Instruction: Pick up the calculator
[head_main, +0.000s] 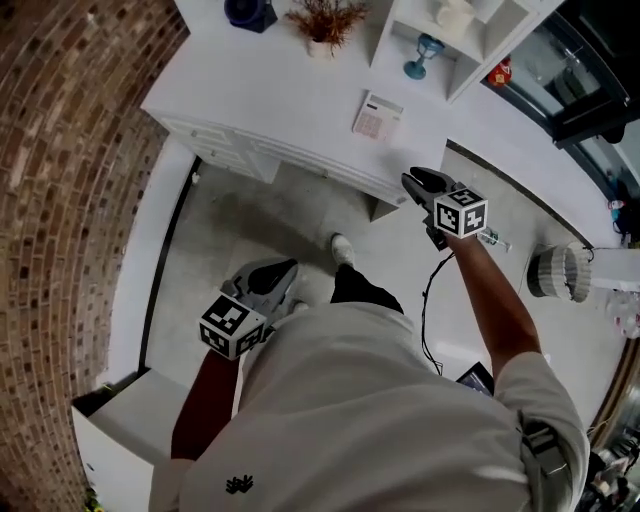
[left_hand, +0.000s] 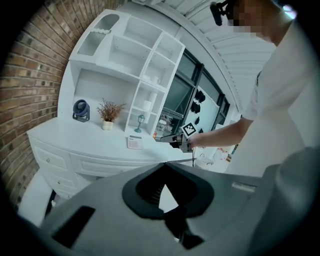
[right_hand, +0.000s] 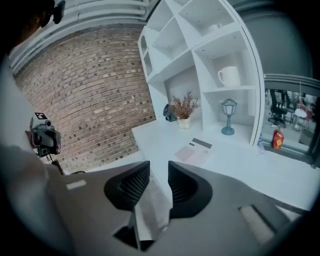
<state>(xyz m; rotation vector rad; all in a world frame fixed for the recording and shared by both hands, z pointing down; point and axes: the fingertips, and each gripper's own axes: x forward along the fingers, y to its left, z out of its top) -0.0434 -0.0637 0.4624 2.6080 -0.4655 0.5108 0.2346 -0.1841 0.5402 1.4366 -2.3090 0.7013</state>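
Right gripper (head_main: 418, 183), jaws apart, empty, near calculator (head_main: 378, 115) on desk (head_main: 250, 90)

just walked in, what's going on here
A person stands at a white desk with a hand-held gripper in each hand. The right hand-held gripper is stretched toward the calculator lying on the desk, jaws apart and empty, not yet at it. The left hand-held gripper hangs low by the person's side, jaws together, holding nothing.
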